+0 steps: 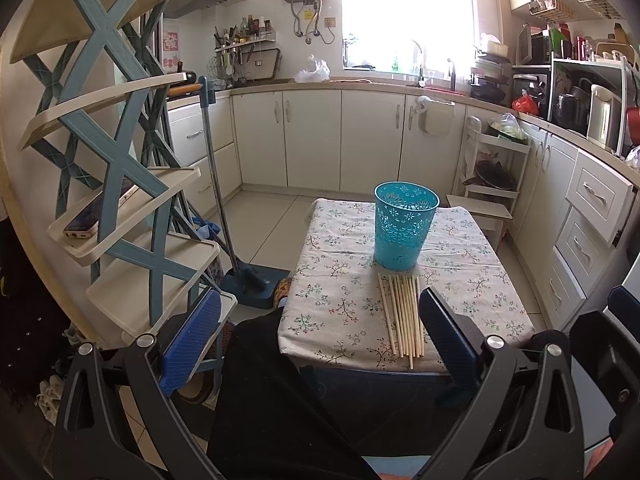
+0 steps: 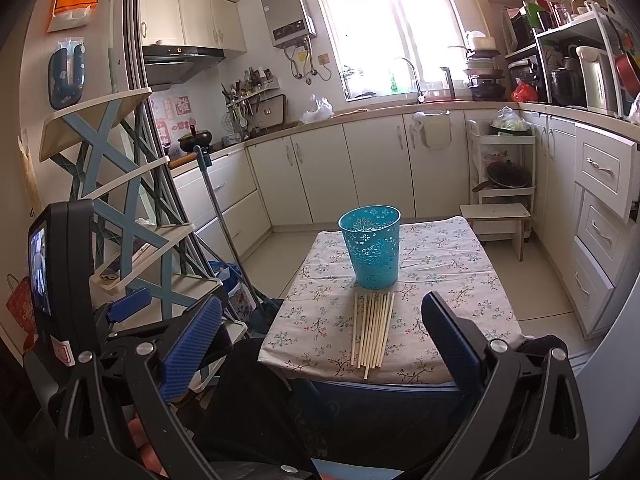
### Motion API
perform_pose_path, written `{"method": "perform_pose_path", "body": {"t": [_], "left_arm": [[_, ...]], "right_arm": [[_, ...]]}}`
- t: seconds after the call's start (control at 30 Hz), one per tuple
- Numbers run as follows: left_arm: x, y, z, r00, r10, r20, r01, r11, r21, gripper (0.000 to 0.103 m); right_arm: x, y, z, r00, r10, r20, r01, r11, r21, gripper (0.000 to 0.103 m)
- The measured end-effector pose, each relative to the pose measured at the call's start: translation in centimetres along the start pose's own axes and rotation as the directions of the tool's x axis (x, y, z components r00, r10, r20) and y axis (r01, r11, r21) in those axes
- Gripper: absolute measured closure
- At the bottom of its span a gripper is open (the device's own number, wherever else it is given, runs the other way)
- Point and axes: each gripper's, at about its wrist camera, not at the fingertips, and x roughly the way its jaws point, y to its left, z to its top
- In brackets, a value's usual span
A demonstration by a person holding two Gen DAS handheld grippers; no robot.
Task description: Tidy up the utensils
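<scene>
Several pale wooden chopsticks (image 1: 403, 316) lie side by side near the front edge of a small table with a floral cloth (image 1: 340, 300). Behind them stands an upright, empty turquoise perforated cup (image 1: 404, 226). The right wrist view shows the same chopsticks (image 2: 373, 328), cup (image 2: 372, 246) and table (image 2: 460, 304). My left gripper (image 1: 320, 336) is open and empty, held short of the table's front edge. My right gripper (image 2: 322, 340) is open and empty, also in front of the table. The left gripper's body (image 2: 64, 280) shows at the left of the right wrist view.
A blue-and-cream tiered shelf (image 1: 116, 168) stands close on the left with a phone (image 1: 100, 212) on one tier. A broom and dustpan (image 1: 248, 276) lean beside the table. Kitchen cabinets (image 1: 340, 140) line the back and right. A small white stool (image 2: 496, 220) stands behind the table.
</scene>
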Motion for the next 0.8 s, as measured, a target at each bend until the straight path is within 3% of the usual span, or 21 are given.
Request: {"method": "perform_pose_path", "body": {"t": [0.2, 0.47, 0.8], "left_arm": [[2.0, -0.6, 0.6, 1.0, -0.003, -0.022, 0.003, 1.0, 0.011, 0.008], [7.7, -1.9, 1.2, 0.992, -0.035, -0.118, 0.038, 0.999, 0.027, 0.008], [15.6, -2.4, 1.2, 0.971, -0.019, -0.238, 0.022, 1.0, 0.008, 0.008]], "right_arm": [[2.1, -0.6, 1.1, 0.99, -0.032, -0.137, 0.029, 0.999, -0.025, 0.007], [6.0, -3.1, 0.6, 0.99, -0.047, -0.134, 0.047, 0.999, -0.001, 0.007], [13.1, -6.9, 1.3, 0.968, -0.064, -0.241, 0.077, 0.996, 0.046, 0.007]]}}
